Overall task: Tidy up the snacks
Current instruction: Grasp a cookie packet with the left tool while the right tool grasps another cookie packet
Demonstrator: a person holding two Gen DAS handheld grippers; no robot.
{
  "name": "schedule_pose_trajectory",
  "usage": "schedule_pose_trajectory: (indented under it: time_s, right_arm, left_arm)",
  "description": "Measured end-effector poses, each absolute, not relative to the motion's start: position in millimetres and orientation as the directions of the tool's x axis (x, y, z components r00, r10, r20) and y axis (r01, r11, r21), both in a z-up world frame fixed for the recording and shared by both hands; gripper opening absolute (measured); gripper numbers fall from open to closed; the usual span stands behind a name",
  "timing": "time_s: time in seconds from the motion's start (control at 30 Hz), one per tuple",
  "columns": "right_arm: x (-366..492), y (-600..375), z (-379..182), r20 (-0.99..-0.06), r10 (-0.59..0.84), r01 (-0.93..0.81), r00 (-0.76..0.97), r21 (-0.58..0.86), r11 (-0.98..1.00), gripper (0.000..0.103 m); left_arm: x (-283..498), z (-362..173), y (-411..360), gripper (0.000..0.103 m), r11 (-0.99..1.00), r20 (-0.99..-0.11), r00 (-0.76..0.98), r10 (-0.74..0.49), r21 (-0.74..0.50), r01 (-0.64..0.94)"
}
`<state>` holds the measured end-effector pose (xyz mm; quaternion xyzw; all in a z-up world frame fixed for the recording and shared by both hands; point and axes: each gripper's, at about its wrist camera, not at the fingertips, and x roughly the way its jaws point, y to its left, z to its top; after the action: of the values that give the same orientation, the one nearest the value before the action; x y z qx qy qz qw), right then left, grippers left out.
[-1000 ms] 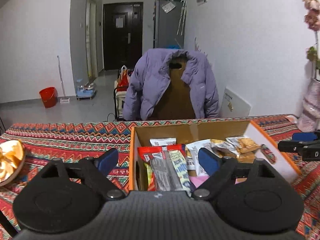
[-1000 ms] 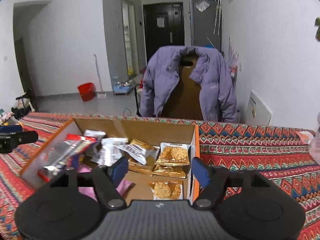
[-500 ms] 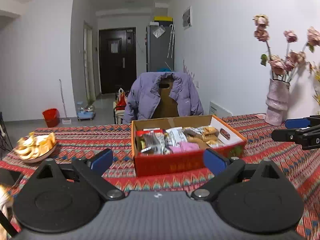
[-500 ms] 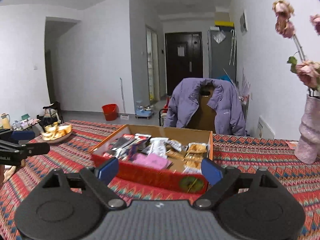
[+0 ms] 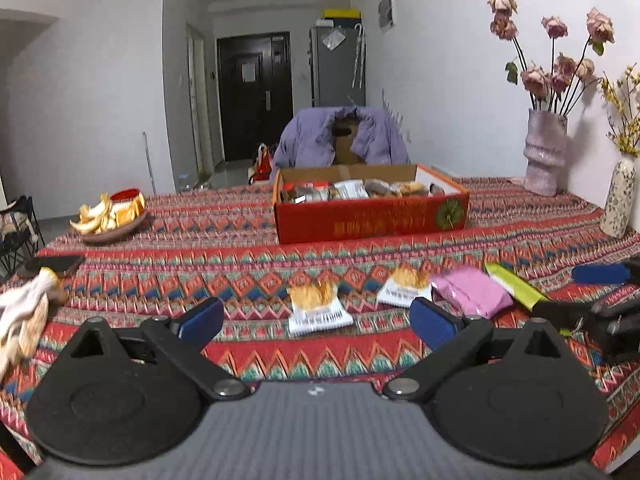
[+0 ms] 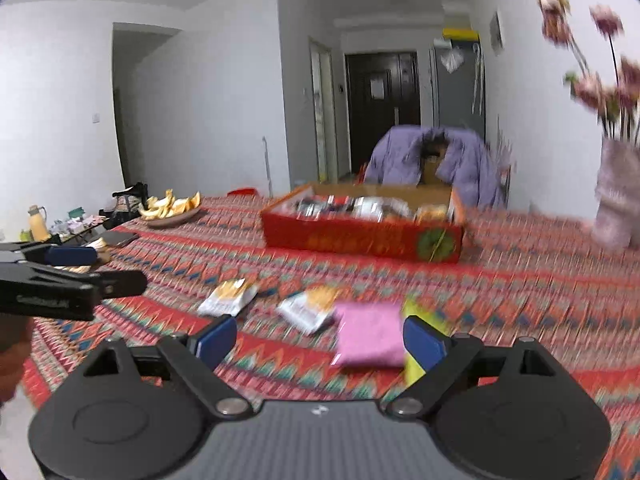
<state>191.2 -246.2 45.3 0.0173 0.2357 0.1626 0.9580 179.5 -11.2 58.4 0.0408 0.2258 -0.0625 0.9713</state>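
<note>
A red cardboard box (image 5: 372, 216) filled with snack packets stands mid-table; it also shows in the right wrist view (image 6: 360, 236). Loose on the patterned cloth lie two white-and-orange snack packets (image 5: 318, 308) (image 5: 406, 290), a pink packet (image 5: 468, 290) and a yellow-green packet (image 5: 516, 286). My left gripper (image 5: 316, 322) is open and empty, just short of the nearer white packet. My right gripper (image 6: 320, 340) is open and empty, low over the cloth, with the pink packet (image 6: 370, 338) between its fingers' reach. The right wrist view is motion-blurred.
A plate of orange peels (image 5: 110, 218) sits at the left. Two vases with flowers (image 5: 544, 160) (image 5: 618, 204) stand at the right by the wall. A cloth (image 5: 24, 312) and a dark flat object (image 5: 54, 264) lie at the left edge. A jacket-draped chair (image 5: 340, 138) stands behind the table.
Both grippers have pulled back from over the box to the near side of the table. Loose packets on the cloth have come into view in front of them.
</note>
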Motion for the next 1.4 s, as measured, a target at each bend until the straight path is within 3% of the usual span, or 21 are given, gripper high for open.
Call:
schedule_pose_trajectory:
  time_s: [0.2,0.43,0.67,0.83,1.07,1.23,1.4]
  right_arm:
    - [178,-242,36,-0.466,0.307,-0.291,0.83,0.109,0.951,0.09]
    - [183,-251,36,-0.471,0.292,-0.261,0.833,0.132,0.956,0.09]
    - [211,-244,28,-0.509,0.317,-0.273,0.8,0.162,0.948,0.084]
    - [241,-235,19,-0.543,0.337,-0.277,0.769,0.191,0.941,0.078]
    - [299,-223,3,-0.574,0.41,-0.27,0.709,0.316,0.91,0.07]
    - [338,-206,-7,-0.601,0.406,-0.261,0.689,0.317,0.912,0.068]
    - [369,-180,-11,-0.628,0.316,-0.237,0.711,0.209,0.949,0.07]
  left_arm:
    - [171,54,-15,0.101,0.986,-0.435,0.896,-0.084,0.094,0.138]
    - [182,49,-13,0.101,0.988,-0.461,0.881,-0.102,0.057,0.144]
    - [222,29,-6,0.099,0.992,-0.542,0.831,-0.124,-0.035,0.125]
    - [270,14,-3,0.08,0.993,-0.583,0.804,-0.116,-0.063,0.098]
    - [334,-7,-1,0.078,0.988,-0.625,0.765,-0.154,-0.112,0.107]
    - [348,-15,1,0.047,0.988,-0.637,0.755,-0.155,-0.097,0.121]
    - [344,-8,26,0.046,0.986,-0.631,0.76,-0.154,-0.146,0.079]
